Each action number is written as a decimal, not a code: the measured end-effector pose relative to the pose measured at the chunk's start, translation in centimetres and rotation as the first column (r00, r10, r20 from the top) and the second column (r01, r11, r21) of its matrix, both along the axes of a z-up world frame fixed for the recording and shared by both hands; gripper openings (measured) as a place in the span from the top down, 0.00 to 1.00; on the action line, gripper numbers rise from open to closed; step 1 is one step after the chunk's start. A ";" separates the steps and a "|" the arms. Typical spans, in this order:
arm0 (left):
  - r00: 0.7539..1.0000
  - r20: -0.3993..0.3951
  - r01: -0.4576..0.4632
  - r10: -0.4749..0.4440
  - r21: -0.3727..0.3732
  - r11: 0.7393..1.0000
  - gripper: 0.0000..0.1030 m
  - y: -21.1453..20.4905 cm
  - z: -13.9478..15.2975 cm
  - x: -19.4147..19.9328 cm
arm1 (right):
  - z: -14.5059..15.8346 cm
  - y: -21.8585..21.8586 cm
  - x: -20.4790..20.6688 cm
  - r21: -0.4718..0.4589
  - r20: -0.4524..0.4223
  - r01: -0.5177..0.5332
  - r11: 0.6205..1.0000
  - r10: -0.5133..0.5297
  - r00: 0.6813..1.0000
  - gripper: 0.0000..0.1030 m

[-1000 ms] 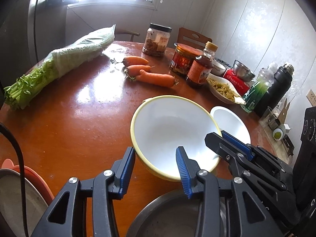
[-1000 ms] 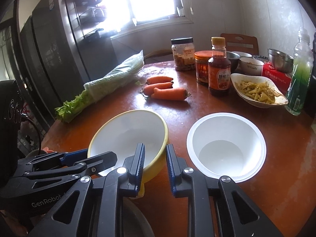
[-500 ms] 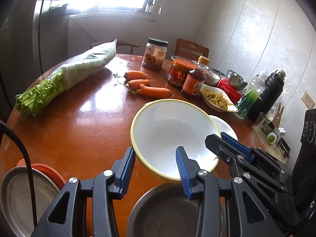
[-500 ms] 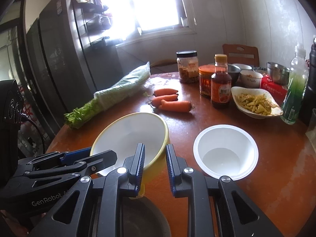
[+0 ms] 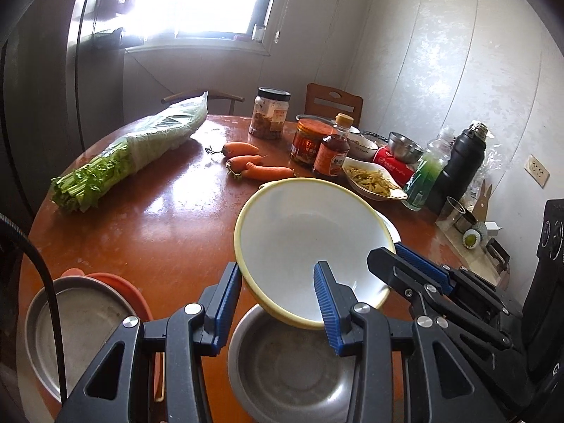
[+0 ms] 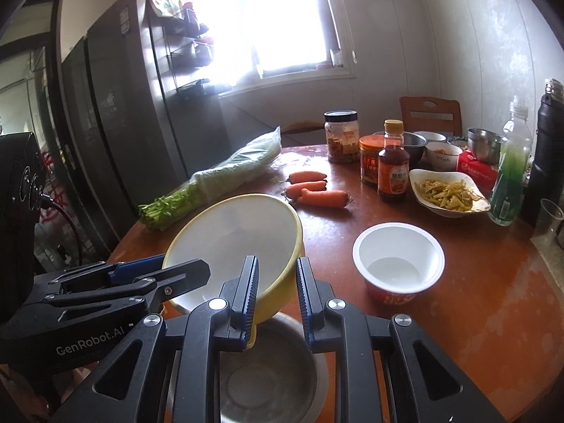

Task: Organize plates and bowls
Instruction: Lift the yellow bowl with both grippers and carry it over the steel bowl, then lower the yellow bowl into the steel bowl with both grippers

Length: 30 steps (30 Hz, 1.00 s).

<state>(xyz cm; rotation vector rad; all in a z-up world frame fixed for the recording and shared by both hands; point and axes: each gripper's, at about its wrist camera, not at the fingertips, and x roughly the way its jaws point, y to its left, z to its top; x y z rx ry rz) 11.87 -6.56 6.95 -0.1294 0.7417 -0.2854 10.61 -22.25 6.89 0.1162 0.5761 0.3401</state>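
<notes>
A white bowl with a yellow rim (image 5: 303,239) (image 6: 239,232) hangs tilted in the air, held from both sides. My left gripper (image 5: 276,303) is shut on its near wall, one finger inside and one outside. My right gripper (image 6: 276,292) is shut on its yellow wall at the other side. An empty steel bowl (image 5: 289,370) (image 6: 264,380) sits right below it on the table. At the near left a steel plate (image 5: 81,324) rests on an orange plate (image 5: 120,282). A white disposable bowl (image 6: 398,268) with a red base stands to the right.
On the round brown table (image 5: 158,218) lie bagged celery (image 5: 134,151) and three carrots (image 5: 253,165). Jars, a sauce bottle (image 6: 393,169), a dish of food (image 6: 447,194), a green bottle (image 6: 511,176) and a black flask (image 5: 458,165) line the far right. A fridge (image 6: 123,112) stands to the left.
Both grippers have risen and drawn back with the yellow-rimmed bowl in them. The steel bowl below and the steel plate at the left have come further into view.
</notes>
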 end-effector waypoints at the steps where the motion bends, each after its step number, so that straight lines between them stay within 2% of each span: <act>1: 1.000 0.001 -0.001 0.001 0.000 1.000 0.59 0.1 0.0 -0.3 | 0.1 0.0 -0.4 -0.002 0.003 0.001 1.000 -0.001 1.000 0.77; 12: 1.000 0.003 0.005 -0.005 0.022 1.000 0.59 0.3 -0.7 -3.7 | -0.5 0.6 -3.7 -0.021 0.004 0.001 1.000 -0.001 1.000 0.77; 30: 1.000 -0.017 0.009 -0.008 0.054 0.998 0.59 -0.3 -2.6 -4.4 | -2.9 0.7 -4.7 -0.040 -0.044 -0.001 0.999 -0.001 0.999 0.77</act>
